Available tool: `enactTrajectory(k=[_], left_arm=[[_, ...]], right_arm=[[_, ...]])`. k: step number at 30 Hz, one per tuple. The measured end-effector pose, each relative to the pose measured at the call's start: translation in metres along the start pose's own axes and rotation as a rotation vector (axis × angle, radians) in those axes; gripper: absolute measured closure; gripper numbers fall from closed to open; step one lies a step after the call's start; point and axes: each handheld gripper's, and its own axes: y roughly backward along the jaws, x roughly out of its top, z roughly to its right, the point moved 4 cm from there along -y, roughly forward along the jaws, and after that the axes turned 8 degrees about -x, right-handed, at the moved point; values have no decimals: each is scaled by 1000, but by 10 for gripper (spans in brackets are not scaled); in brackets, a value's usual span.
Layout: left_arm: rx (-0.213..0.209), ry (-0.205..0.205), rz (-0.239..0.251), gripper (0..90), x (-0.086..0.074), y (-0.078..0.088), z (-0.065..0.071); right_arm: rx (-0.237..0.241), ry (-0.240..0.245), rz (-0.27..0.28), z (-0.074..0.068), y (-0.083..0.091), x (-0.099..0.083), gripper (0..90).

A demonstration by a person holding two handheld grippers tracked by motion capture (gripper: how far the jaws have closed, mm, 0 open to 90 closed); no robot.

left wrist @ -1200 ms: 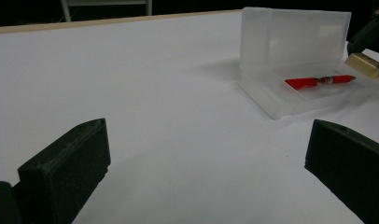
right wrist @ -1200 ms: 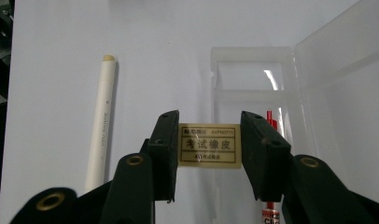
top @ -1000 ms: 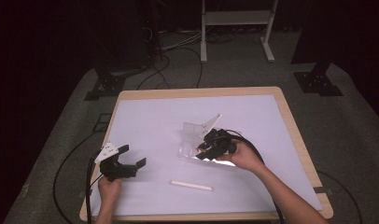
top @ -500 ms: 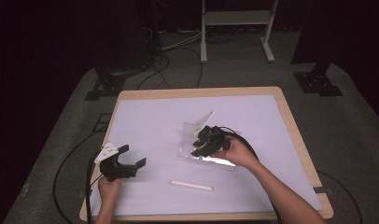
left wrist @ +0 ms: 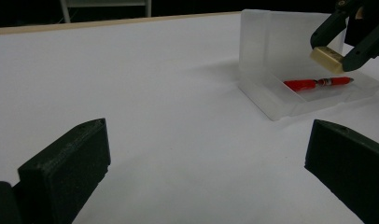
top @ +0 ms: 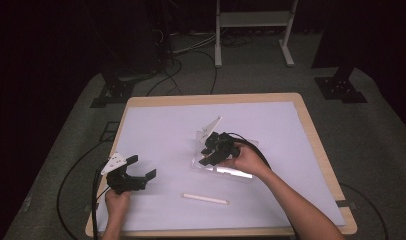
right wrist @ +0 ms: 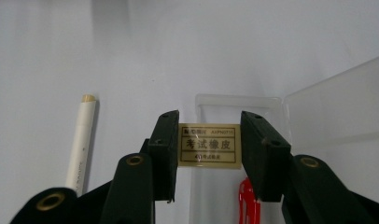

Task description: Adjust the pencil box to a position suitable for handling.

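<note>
Right gripper view shows the right hand-held gripper (right wrist: 210,151) clamped on a small cream eraser (right wrist: 209,149), a flat block with a dark-bordered label of printed characters, pressed on both short sides by the black pads. It hangs over the clear plastic case (right wrist: 234,105), whose raised lid stands to one side; a red pen (right wrist: 246,203) lies in the tray, mostly hidden behind the jaw. A white pen (right wrist: 81,140) lies on the tabletop (right wrist: 131,46) just beside the case, its lower end cut off. From the high view the eraser is too small to make out. The left hand-held gripper (top: 131,175) hangs wide open and holds nothing, near the tabletop's front left edge, well apart from the case, with bare surface between them.
</note>
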Motion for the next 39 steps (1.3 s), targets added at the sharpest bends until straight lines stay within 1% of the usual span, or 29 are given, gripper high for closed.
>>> enactTrajectory(k=[9, 10, 24, 39], left_arm=[[-1, 4, 2, 0, 0, 0, 0], [-2, 4, 4, 0, 0, 0, 0], [-3, 8, 8, 0, 0, 0, 0], [-4, 9, 10, 0, 0, 0, 0]], right_arm=[[3, -6, -5, 4, -11, 4, 582], [-1, -1, -6, 5, -12, 4, 582], [13, -12, -7, 9, -28, 7, 582], [14, -29, -27, 15, -42, 5, 581]])
